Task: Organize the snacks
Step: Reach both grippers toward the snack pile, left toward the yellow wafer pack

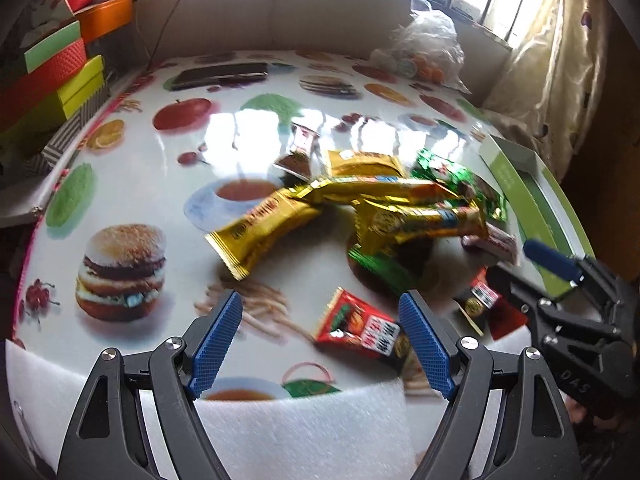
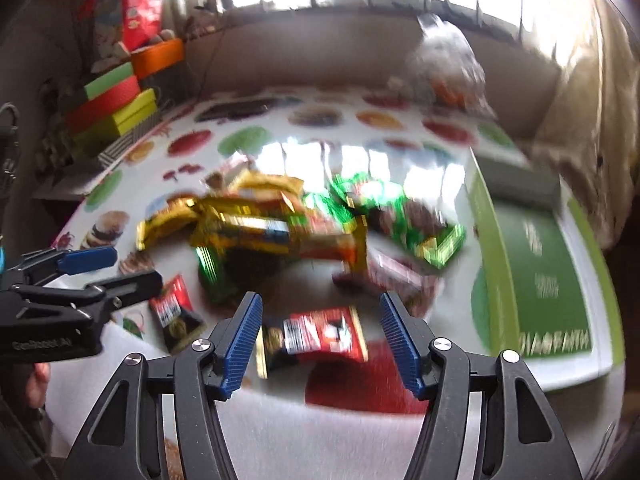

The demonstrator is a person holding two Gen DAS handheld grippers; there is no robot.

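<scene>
A pile of gold snack packets (image 1: 340,208) and green packets (image 1: 460,178) lies mid-table; it also shows blurred in the right wrist view (image 2: 256,220). A small red packet (image 1: 358,328) lies just ahead of my open, empty left gripper (image 1: 320,344). My right gripper (image 2: 318,344) is open and empty over another red and black packet (image 2: 316,336). The right gripper also shows at the right of the left wrist view (image 1: 516,262). An open green and white box (image 2: 536,264) lies on the right.
A food-print tablecloth (image 1: 120,184) covers the table. Stacked coloured boxes (image 1: 52,76) stand at the far left. A plastic bag (image 1: 428,48) with items sits at the back right. A dark flat case (image 1: 224,74) lies at the back. White foam (image 1: 300,432) covers the near edge.
</scene>
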